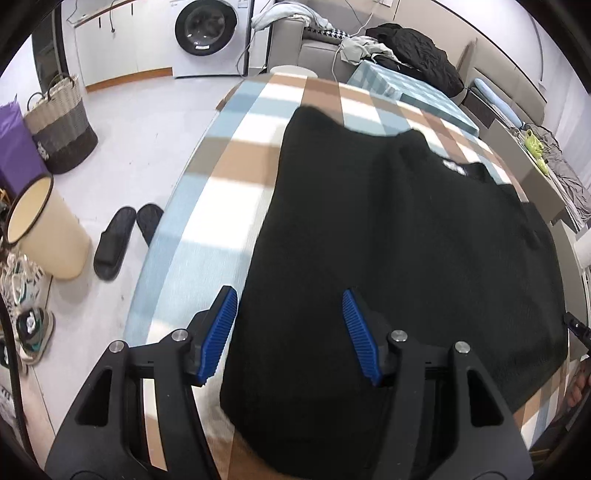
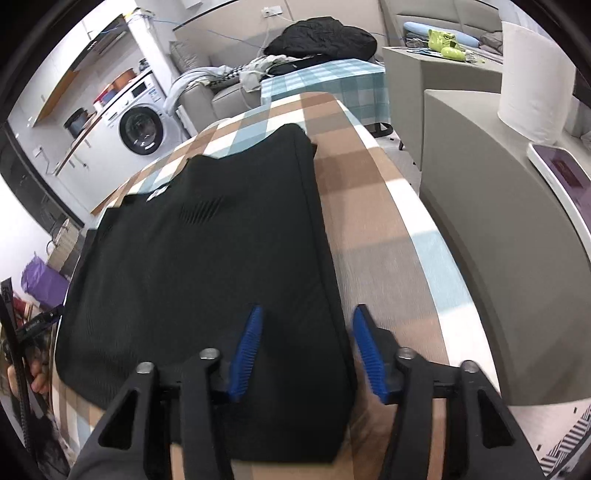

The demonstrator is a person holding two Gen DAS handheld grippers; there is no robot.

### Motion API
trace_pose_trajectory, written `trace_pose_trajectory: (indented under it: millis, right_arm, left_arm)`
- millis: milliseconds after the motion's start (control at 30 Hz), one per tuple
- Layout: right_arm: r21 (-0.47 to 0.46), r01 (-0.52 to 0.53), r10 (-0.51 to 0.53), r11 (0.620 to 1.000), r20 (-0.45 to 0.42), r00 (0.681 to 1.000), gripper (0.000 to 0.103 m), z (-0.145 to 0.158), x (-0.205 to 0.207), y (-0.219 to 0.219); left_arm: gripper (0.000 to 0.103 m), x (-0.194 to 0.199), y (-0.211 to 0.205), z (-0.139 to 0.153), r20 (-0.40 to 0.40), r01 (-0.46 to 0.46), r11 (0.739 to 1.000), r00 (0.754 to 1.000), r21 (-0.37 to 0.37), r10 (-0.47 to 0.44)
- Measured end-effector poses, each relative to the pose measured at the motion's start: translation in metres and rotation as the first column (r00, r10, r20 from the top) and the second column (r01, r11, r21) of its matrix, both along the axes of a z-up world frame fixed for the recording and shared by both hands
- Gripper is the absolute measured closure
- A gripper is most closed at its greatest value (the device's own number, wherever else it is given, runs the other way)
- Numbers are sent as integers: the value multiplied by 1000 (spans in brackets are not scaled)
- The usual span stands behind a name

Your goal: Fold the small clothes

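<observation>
Black knitted garment (image 1: 388,240) flat on checked tablecloth (image 1: 207,206), left gripper (image 1: 288,332) and right gripper (image 2: 306,350) both with jaws parted, holding nothing, over its near edge

Black garment (image 1: 388,236): 1
Hand-held gripper: 2, left (image 1: 288,332), right (image 2: 306,354)
Slippers (image 1: 125,236): 2
Washing machine (image 1: 210,33): 1
Woven laundry basket (image 1: 61,125): 1
Cream bin (image 1: 48,229): 1
Checked surface (image 1: 221,177): 1

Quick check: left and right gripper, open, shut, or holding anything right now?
Left gripper: open, over the near left edge of the black garment, holding nothing.
Right gripper: open, over the garment's near right edge, holding nothing.
</observation>
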State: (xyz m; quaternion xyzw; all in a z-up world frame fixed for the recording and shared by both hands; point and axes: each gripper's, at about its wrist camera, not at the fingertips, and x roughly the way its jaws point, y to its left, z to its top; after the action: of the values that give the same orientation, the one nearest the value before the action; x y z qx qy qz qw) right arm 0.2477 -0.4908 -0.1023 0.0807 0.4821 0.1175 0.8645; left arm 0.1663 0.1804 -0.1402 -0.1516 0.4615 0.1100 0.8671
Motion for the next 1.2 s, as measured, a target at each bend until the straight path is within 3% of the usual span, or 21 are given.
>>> trace_pose_trajectory:
  millis: [100, 200, 267, 533, 700, 767, 833, 900, 1000, 1067, 1200]
  right_arm:
    - [-3, -16, 16, 1000, -6, 1000, 64, -5, -8, 0]
    - [28, -56, 56, 998, 18, 998, 92, -5, -13, 4]
    - [11, -80, 79, 997, 43, 996, 97, 0, -17, 9]
    - [-15, -37, 38, 999, 46, 998, 100, 3, -26, -3]
    - [34, -43, 42, 998, 30, 999, 86, 6, -23, 1]
    - [48, -46, 44, 998, 31, 999, 81, 5, -24, 0]
    - [55, -40, 39, 998, 19, 999, 80, 2, -22, 1]
    - [62, -36, 35, 997, 15, 999, 80, -1, -21, 2]
    - [50, -39, 38, 998, 34, 999, 81, -3, -20, 7]
    - [38, -50, 47, 998, 78, 996, 96, 0, -22, 10]
    - [33, -43, 39, 999, 91, 995, 99, 2, -24, 8]
  left_arm:
    - [46, -13, -2, -5, -4, -7, 1000, 1000, -13, 7]
    - [46, -25, -4, -5, 1, -14, 999, 1000, -29, 14]
    - [46, -29, -6, -3, -3, -6, 1000, 1000, -28, 6]
    - [46, -59, -2, -3, -15, -3, 999, 1000, -36, 2]
    - [48, -55, 1, -3, 6, 4, 997, 1000, -74, -4]
    - [56, -53, 1, -4, 20, 5, 997, 1000, -81, -4]
    - [84, -49, 1, -5, 23, 7, 997, 1000, -74, -5]
    - [95, -46, 1, -6, 25, -6, 999, 1000, -52, 8]
    - [97, -47, -1, -7, 40, 0, 999, 999, -34, 2]
    - [98, -49, -3, -6, 43, -5, 1000, 999, -21, 6]
    - [100, -58, -7, -5, 39, -7, 1000, 999, -6, 8]
